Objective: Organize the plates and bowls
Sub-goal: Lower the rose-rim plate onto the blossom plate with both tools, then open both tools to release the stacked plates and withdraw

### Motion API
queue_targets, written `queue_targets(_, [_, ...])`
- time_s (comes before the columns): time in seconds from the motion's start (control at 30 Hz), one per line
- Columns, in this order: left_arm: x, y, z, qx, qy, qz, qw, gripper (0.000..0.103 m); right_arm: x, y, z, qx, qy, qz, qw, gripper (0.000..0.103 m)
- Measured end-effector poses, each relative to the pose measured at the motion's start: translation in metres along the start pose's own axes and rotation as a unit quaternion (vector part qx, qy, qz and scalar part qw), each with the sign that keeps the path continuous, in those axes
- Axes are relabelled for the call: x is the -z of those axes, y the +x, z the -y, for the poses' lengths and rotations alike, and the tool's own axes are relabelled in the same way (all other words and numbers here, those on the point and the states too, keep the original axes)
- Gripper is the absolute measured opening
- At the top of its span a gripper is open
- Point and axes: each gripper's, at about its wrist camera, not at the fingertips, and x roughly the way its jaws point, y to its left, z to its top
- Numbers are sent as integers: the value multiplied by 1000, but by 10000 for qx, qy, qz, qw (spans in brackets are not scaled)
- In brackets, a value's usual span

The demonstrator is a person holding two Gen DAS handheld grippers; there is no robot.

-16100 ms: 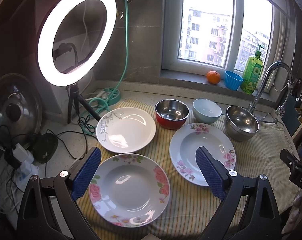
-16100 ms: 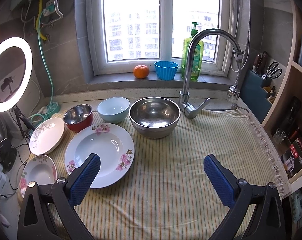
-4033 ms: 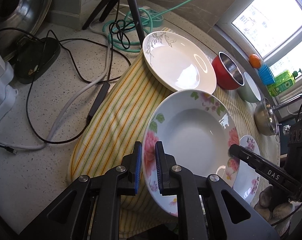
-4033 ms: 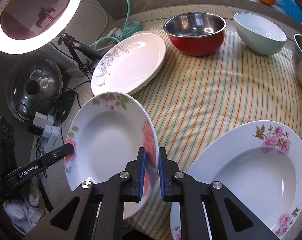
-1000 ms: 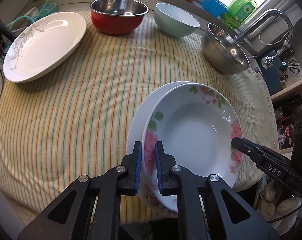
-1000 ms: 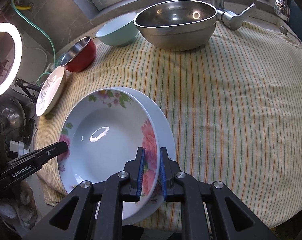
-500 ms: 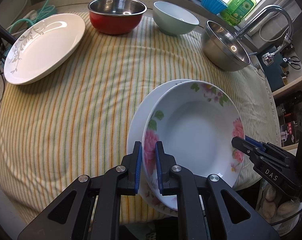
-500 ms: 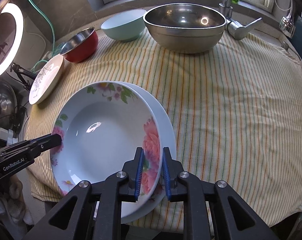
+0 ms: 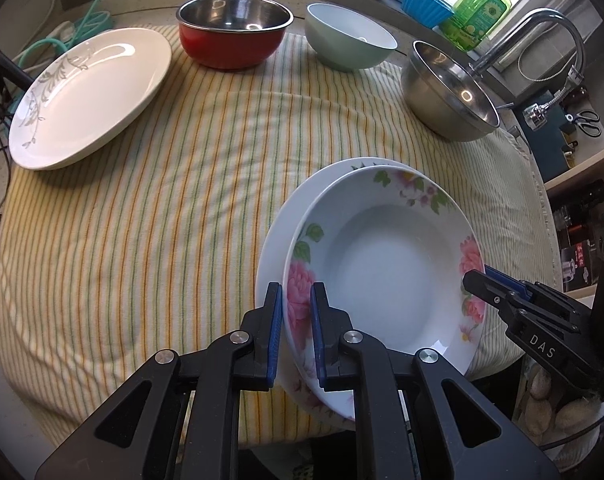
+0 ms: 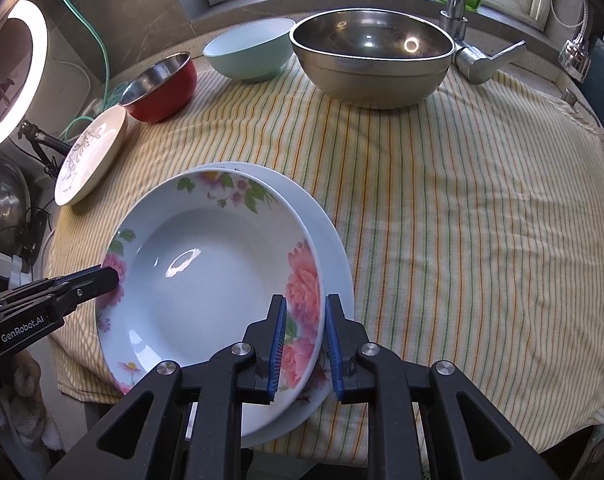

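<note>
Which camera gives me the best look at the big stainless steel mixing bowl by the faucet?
The right wrist view: the big stainless steel mixing bowl sits near top centre, its whole rim, inside and front wall visible. The left wrist view shows the bowl smaller, off to the right edge, tilted by the fisheye, though unobstructed.

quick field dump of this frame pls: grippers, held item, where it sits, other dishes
left gripper: shut on rose plate, near-left rim
right gripper: rim between its pads, small gaps visible, not pressing
rose plate position: stacked on larger plate, offset
surface: striped cloth
other plate: white plate, far left
bowls: red bowl, pale green bowl, steel bowl, unstacked
</note>
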Motion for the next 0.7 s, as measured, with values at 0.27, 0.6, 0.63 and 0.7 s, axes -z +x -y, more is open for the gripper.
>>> queue_targets(0.27, [0,0,0,28,6,-10,10000,11,1,-2,1,26,9,33,10000,19])
queue_targets(0.6, [-2,-11,-2,51,-13,147,9999,11,-2,-11,1,46,54,206,9998,20])
queue_targets(0.63, [-2,-12,-4,58,-29,159,9999,11,-1,-12,1,41,58,217,9997,20])
queue_targets(0.7, [-3,-14,-7,67,-62,185,9998,11,-3,-13,-1,37,60,242,9997,20])
